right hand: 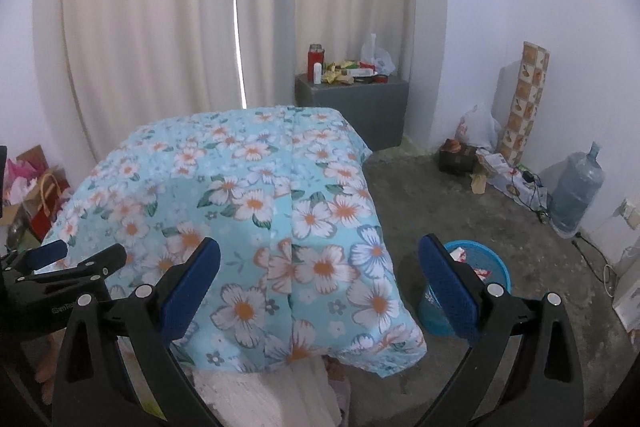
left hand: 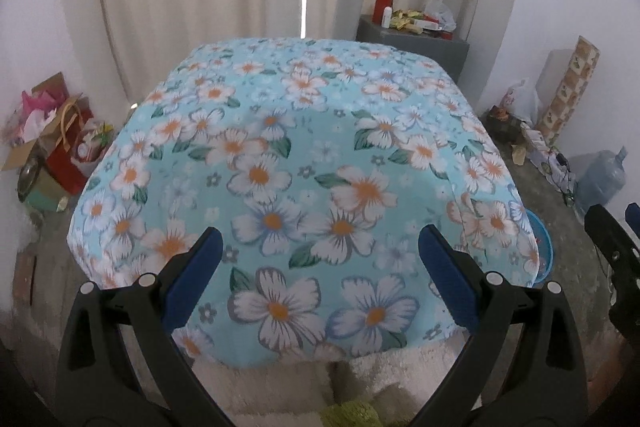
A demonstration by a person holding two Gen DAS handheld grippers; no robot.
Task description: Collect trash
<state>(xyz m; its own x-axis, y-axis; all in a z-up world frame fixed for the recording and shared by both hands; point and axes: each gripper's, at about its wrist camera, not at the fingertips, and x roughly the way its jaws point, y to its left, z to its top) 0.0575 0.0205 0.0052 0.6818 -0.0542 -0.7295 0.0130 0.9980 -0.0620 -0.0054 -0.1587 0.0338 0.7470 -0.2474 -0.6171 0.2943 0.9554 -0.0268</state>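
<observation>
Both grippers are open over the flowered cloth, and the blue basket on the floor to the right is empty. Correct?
Not quite: the blue basket is not empty. The right wrist view shows red-and-white scraps inside it. The rest holds: left gripper and right gripper are open above the flowered cloth.

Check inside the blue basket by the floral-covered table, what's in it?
The blue basket holds some crumpled white and red scraps near its rim. The right gripper, open, has a finger covering the basket's left side; its lower contents can't be seen.
</observation>
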